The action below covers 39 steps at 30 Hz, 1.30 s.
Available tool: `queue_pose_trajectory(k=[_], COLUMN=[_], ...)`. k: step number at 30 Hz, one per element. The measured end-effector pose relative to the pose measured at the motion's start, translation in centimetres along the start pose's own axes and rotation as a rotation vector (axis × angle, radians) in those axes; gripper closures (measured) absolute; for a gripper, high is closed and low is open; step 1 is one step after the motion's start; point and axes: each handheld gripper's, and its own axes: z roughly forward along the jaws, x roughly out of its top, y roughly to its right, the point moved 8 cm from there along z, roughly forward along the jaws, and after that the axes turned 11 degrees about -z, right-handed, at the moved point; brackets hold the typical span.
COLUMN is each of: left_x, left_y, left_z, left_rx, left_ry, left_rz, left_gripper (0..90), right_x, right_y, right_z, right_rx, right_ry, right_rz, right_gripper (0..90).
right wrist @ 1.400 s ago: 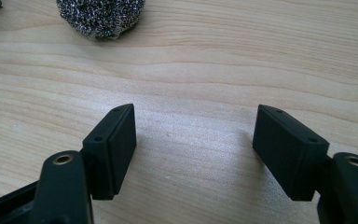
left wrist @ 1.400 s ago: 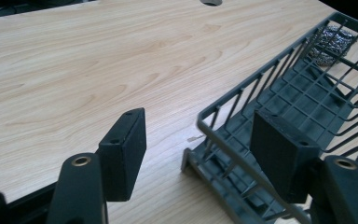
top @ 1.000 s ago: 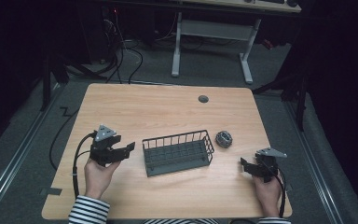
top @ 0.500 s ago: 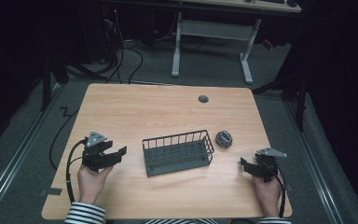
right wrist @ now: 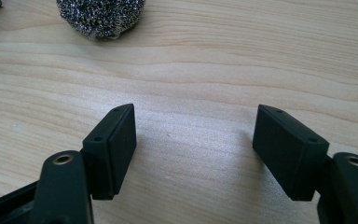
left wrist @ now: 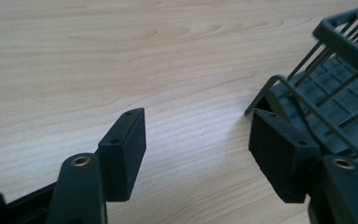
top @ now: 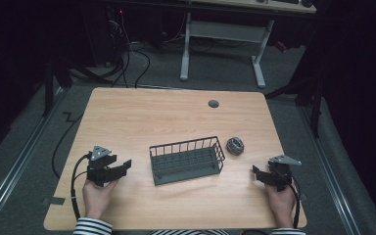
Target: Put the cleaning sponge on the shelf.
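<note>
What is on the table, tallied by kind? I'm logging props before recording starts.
Wire basket: 1
Steel-wool scrubber: 1
Round grommet in the tabletop: 1
Handheld grippers: 2, the left gripper and the right gripper, both open and holding nothing
Total: 5

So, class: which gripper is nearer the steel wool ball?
Right. The right gripper sits just below and right of the steel wool ball; the left gripper is across the wire basket.
</note>
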Motion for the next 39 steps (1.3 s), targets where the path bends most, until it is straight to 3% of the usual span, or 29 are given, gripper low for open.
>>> queue_pose_trajectory(k=[11,14,29,39], left_x=[-1.6,-1.7,-1.7,-1.7], left_y=[-1.8,-2.3,-3.4,-4.1], left_z=[0.8,0.9,2.3,3.1], left_rx=[0.067,0.086,0.179,0.219], left_ry=[-0.022,-0.016,-0.006,-0.005], left_rz=[-0.007,-0.013,0.042,0.037], left_gripper=[35.9,35.4,33.5,31.0], right_x=[0.0,0.0,0.0,0.0], right_y=[0.0,0.0,0.0,0.0], right_z=[0.0,0.0,0.0,0.0], right_rx=[0.0,0.0,0.0,0.002], right_ry=[0.0,0.0,0.0,0.0], right_rz=[-0.001,0.0,-0.001,-0.001], right_gripper=[30.6,30.6,30.6,30.6])
